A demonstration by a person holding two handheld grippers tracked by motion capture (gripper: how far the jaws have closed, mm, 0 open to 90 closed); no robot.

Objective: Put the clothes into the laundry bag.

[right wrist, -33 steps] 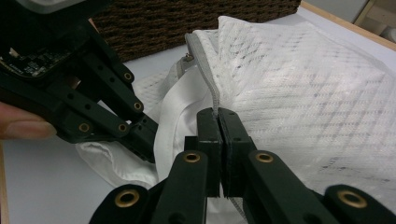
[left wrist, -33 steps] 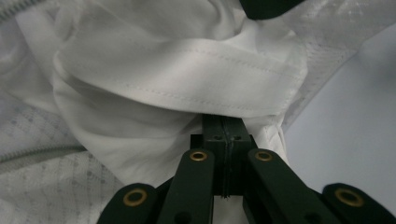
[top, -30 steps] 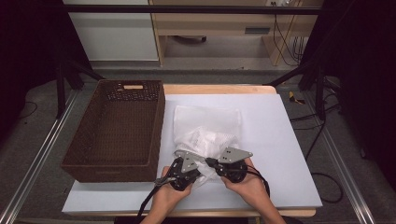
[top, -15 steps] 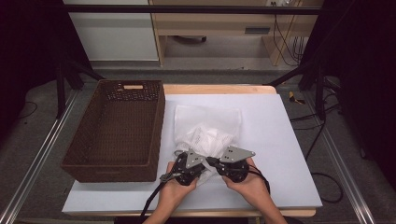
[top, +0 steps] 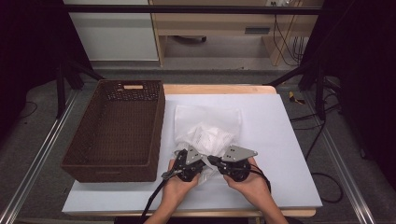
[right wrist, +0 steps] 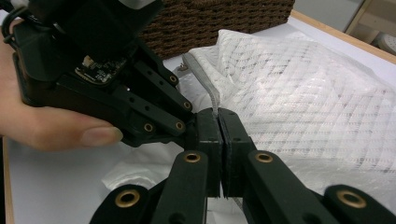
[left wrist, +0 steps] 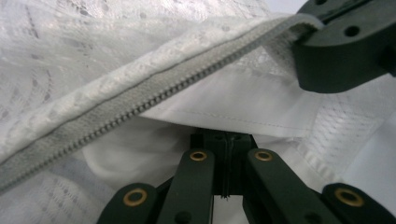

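A white mesh zip bag [top: 210, 123] lies on the white table top [top: 280, 140], with folded white cloth inside. Both grippers meet at its near end. In the right gripper view my right gripper [right wrist: 219, 122] is shut on the end of the grey zipper tape [right wrist: 201, 71], lifting it. My left gripper [right wrist: 190, 127], held in a hand, sits right beside it. In the left gripper view my left gripper [left wrist: 226, 145] is shut, its tips tucked under the bag's white hem [left wrist: 243, 116]. The zipper [left wrist: 154, 93] runs diagonally above, up to the right gripper [left wrist: 317, 24].
A deep brown wicker basket [top: 159, 126] stands at the left of the table, close beside the bag. Metal frame rails [top: 42, 154] run along both sides. Cables trail from the grippers toward the near table edge.
My left gripper has edged slightly right, closer to the right gripper, and the bag's near end is bunched a little more. The right gripper has stayed put.
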